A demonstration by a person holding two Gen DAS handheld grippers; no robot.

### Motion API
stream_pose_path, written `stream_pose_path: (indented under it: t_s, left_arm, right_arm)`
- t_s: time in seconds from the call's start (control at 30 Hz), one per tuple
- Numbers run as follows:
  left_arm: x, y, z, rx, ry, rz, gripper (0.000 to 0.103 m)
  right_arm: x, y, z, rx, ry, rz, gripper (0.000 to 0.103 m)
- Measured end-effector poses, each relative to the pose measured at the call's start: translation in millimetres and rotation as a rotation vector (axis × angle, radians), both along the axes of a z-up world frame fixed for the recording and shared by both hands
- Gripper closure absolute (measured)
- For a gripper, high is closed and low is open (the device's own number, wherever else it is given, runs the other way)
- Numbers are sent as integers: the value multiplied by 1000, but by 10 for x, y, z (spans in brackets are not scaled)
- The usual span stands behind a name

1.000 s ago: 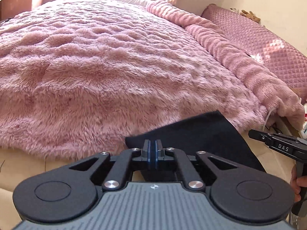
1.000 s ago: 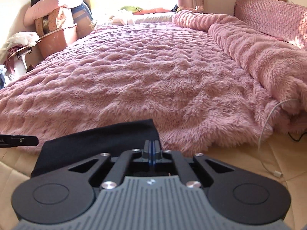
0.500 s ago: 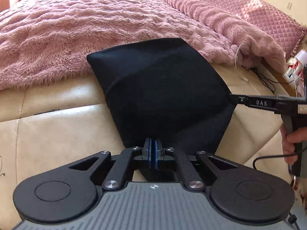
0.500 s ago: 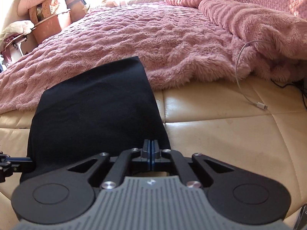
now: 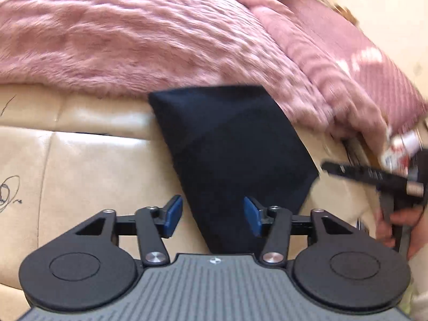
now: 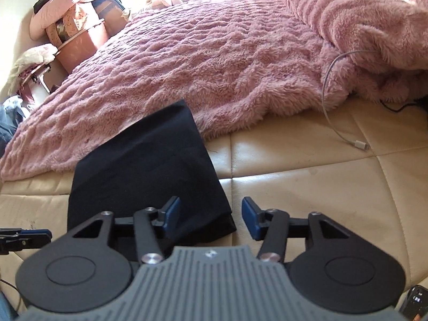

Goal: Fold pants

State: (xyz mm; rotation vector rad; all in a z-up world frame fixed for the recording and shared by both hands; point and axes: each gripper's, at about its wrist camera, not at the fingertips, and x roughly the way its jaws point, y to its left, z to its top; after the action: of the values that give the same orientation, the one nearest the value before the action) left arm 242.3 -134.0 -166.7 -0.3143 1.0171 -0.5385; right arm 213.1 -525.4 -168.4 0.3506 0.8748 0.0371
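Note:
The black pants (image 5: 232,155) lie folded in a compact stack on the cream leather surface (image 5: 88,165), their far edge against the pink furry blanket (image 5: 133,34). My left gripper (image 5: 212,215) is open, its blue pads either side of the stack's near left corner. In the right wrist view the pants (image 6: 144,165) lie left of centre. My right gripper (image 6: 211,215) is open just above the stack's near right corner. It also shows, blurred, in the left wrist view (image 5: 374,178), and the left gripper's tip shows in the right wrist view (image 6: 24,236).
A white charging cable (image 6: 334,112) runs over the leather (image 6: 321,187) at the right. A rolled pink blanket (image 6: 361,26) lies along the right side. Piled bedding and a brown tub (image 6: 75,34) stand at the far left. A dark device (image 6: 416,305) sits at the bottom right.
Both grippers were shut on the pants' edge and lowered it onto the leather; now both have opened and let go. The folded pants lie still.

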Motion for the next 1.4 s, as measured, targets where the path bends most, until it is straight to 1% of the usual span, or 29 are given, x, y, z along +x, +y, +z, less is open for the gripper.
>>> stream_pose_path:
  t_s: [0.1,0.17,0.23,0.33,0.37,0.47,0.53,0.57,0.63,0.8,0.87,0.93,1.0,1.13,1.23,1.33,1.4]
  left_arm:
    - [282,61,-142,-86,89,59,43]
    - [442,58,-217,-125,114,77,42]
    - [597,79,-321,-181,151,104,40]
    - [708,114,-449,-248,196,142,40]
    - [713,110,-479,-251,197,143,40]
    - [746,70,-559,-246,200,139,43]
    - [738,54,-583,-248,184,136,46]
    - [743,46,-584,-240,180,135,48]
    - [748,24,-572,-219,167,125,55]
    - [742,-16,-555,-179,152,114,62]
    - [748,-31,-541,-165,148,108,65]
    - [759,-32,-537,-162,149,107,69]
    - [768,-30,-533,-163,153,110,72]
    - [778,-35,-509,-154,149,104,77]
    - [789,-31,-473,-145,150,102,80]
    - [772,-19,-392,-113,135,89,82]
    - [760,28,-341,-97,139,77,83]
  right_arm:
    - [159,-171,-125,127,53,-4,55]
    - [249,-258,-222,186,79,-9,55]
    - [346,-327,-310,230,95,-13,55]
    - [478,-427,-448,318,116,7,55]
    - [516,-441,-492,332,123,11,55]
    - [605,-473,-590,402,113,36,55]
    - [644,-478,-622,414,106,48,53]
    - [655,-491,-636,426,102,52,53]
    - [664,-543,-683,466,99,41,56]
    - [687,-541,-739,501,93,55,57]
    - [701,-517,-734,485,102,56,61]
    - [708,-495,-715,465,112,58,72]
    - [714,-485,-724,481,125,50,79]
    - [680,-478,-701,484,127,34,89]
    - [648,-479,-676,499,128,23,93]
    - [590,-422,-626,493,136,18,94]
    - [540,-359,-599,490,152,14,94]
